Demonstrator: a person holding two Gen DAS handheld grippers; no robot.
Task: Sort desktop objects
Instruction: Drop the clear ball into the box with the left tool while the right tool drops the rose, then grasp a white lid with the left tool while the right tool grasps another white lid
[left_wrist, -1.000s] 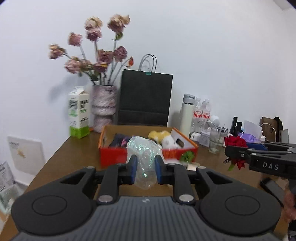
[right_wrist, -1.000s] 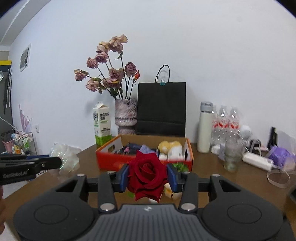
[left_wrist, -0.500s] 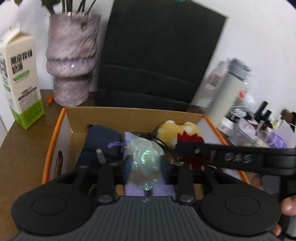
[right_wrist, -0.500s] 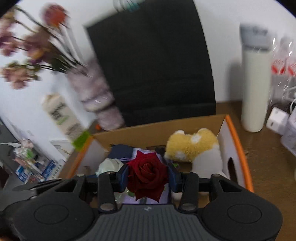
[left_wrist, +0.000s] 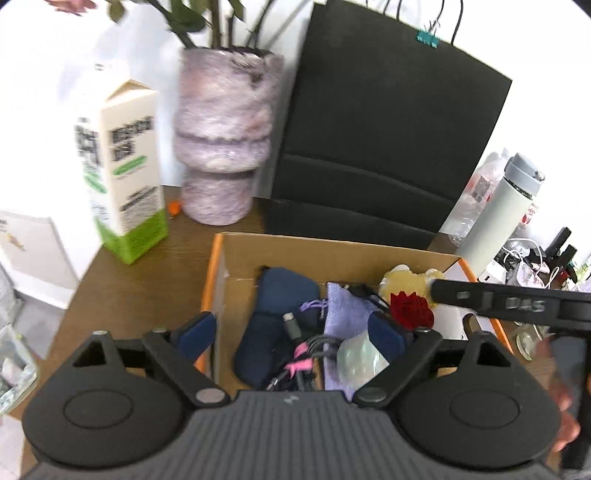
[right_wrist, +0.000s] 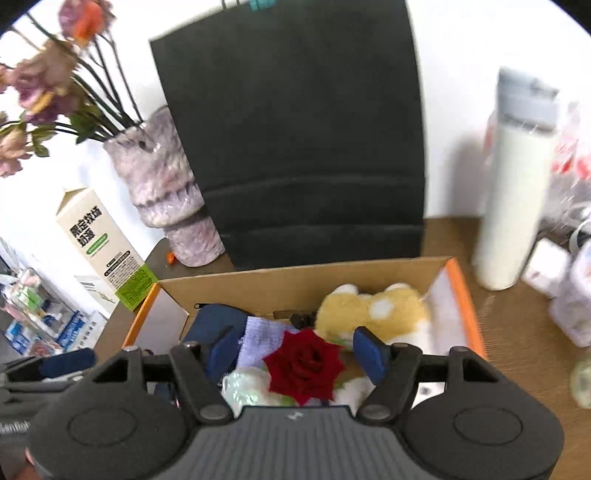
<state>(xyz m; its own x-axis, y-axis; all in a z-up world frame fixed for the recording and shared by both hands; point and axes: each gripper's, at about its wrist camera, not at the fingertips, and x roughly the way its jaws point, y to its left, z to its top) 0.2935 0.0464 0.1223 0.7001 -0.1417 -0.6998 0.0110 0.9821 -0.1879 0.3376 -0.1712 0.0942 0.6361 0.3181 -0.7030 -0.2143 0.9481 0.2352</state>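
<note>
An orange-rimmed cardboard box (left_wrist: 212, 273) (right_wrist: 465, 306) holds a navy pouch (left_wrist: 284, 291), a lilac bag (left_wrist: 343, 306), cables and a yellow plush toy (right_wrist: 373, 310). My left gripper (left_wrist: 291, 332) hangs over it, its jaws opening wide. The crumpled clear plastic wrap (left_wrist: 360, 360) (right_wrist: 240, 387) lies loose in the box by the right finger. My right gripper (right_wrist: 295, 350) is beside it, jaws opening. The red rose (right_wrist: 304, 365) (left_wrist: 412, 310) sits between its fingers with a gap on each side.
Behind the box stand a milk carton (left_wrist: 122, 177), a mottled purple vase (left_wrist: 221, 147) of dried flowers and a black paper bag (left_wrist: 388, 140). A white flask (right_wrist: 513, 192), water bottles and small clutter crowd the right. A hand (left_wrist: 565, 406) shows at right.
Both grippers moved forward from in front of the box to above it and tilted down. Both sets of jaws spread apart, letting go of the plastic wrap and the rose.
</note>
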